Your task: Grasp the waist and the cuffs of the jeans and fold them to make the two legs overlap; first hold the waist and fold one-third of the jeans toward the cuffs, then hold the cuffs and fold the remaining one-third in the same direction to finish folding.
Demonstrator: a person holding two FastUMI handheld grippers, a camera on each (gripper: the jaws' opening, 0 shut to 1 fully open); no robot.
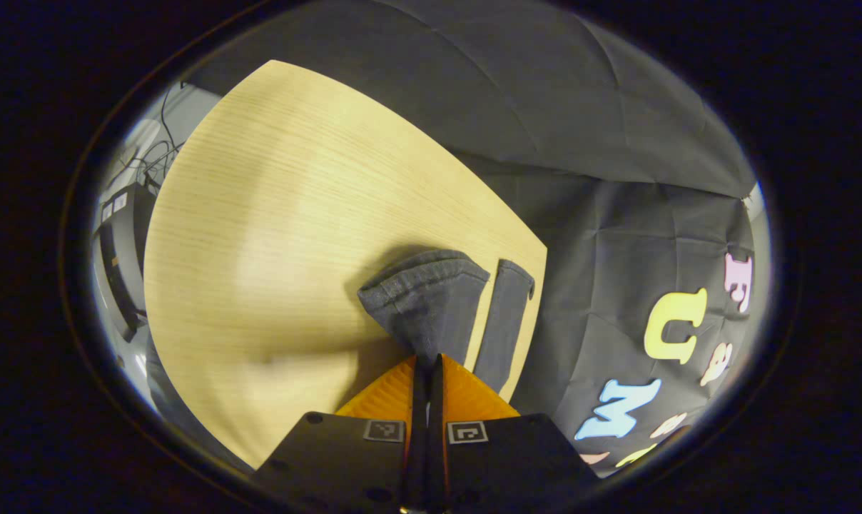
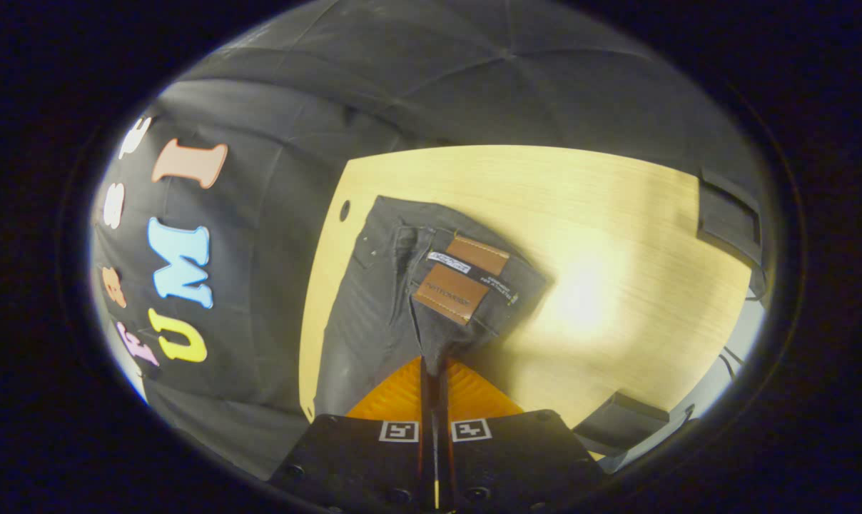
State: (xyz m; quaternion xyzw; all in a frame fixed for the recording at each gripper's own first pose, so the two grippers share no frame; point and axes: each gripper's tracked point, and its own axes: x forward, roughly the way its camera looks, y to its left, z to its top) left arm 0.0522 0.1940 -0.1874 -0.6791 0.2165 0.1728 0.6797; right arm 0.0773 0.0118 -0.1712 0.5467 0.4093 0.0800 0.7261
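Dark grey jeans lie on a light wooden table. In the left gripper view, my left gripper is shut on the cuff of one leg, lifted off the table. The other leg's cuff lies flat beside it near the table's edge. In the right gripper view, my right gripper is shut on the waist of the jeans, which is raised and bunched, with brown leather patches showing. The rest of the jeans drapes down toward the table edge.
The black cloth wall stands close behind the table's edge in both views. Dark equipment and cables sit past the far side of the table. Black clamps grip the table's edge in the right gripper view.
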